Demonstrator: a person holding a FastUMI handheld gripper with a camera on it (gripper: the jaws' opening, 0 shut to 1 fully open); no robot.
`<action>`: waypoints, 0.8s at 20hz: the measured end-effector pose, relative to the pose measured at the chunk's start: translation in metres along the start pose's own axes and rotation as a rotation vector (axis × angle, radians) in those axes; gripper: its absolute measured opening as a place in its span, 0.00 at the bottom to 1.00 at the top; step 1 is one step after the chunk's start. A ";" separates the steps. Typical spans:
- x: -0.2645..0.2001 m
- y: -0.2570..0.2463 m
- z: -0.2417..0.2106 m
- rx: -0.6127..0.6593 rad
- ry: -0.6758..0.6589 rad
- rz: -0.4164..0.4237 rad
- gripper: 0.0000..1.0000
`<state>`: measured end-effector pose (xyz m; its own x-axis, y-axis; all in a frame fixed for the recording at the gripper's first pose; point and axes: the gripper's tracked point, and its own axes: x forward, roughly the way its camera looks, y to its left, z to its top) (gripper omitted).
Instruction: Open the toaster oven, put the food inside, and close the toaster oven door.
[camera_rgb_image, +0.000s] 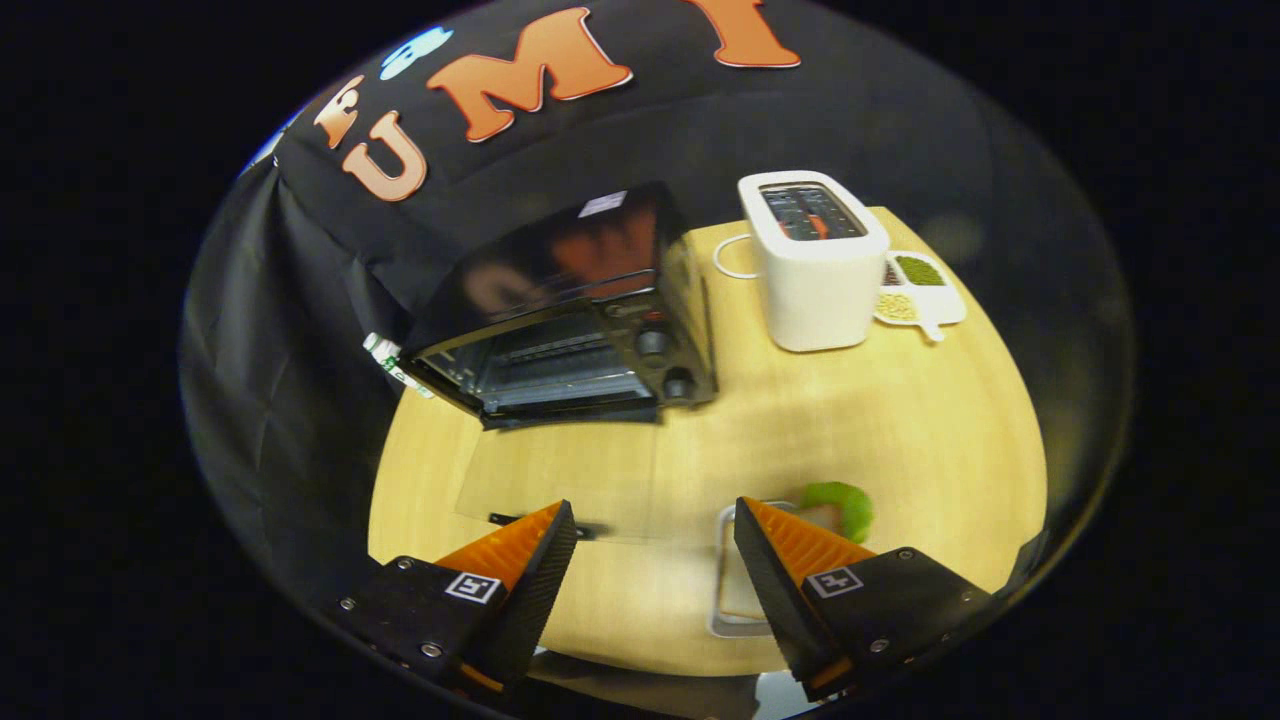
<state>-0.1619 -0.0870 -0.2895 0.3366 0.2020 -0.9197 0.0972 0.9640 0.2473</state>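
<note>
- My claw (655, 545) is wide open, holding nothing.
- Food tray (728, 600) sits under my right finger (790, 560).
- Oven (570, 320), door down, lies ahead-left.

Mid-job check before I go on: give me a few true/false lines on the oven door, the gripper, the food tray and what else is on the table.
1. The toaster oven door is open. True.
2. The gripper is shut on the food. False: its fingers are spread apart and hold nothing.
3. The food tray sits inside the oven. False: it lies on the table, by the right finger.
4. A white toaster stands right of the oven. True.
5. A green food piece lies at the tray's far end. True.
</note>
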 end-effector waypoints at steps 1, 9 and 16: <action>-0.004 -0.020 -0.002 0.001 0.008 -0.028 0.95; 0.019 -0.090 -0.048 0.092 0.164 -0.008 0.94; 0.054 -0.091 -0.073 0.175 0.305 0.142 0.83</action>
<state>-0.2212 -0.1508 -0.3844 0.0663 0.3994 -0.9144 0.2369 0.8839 0.4032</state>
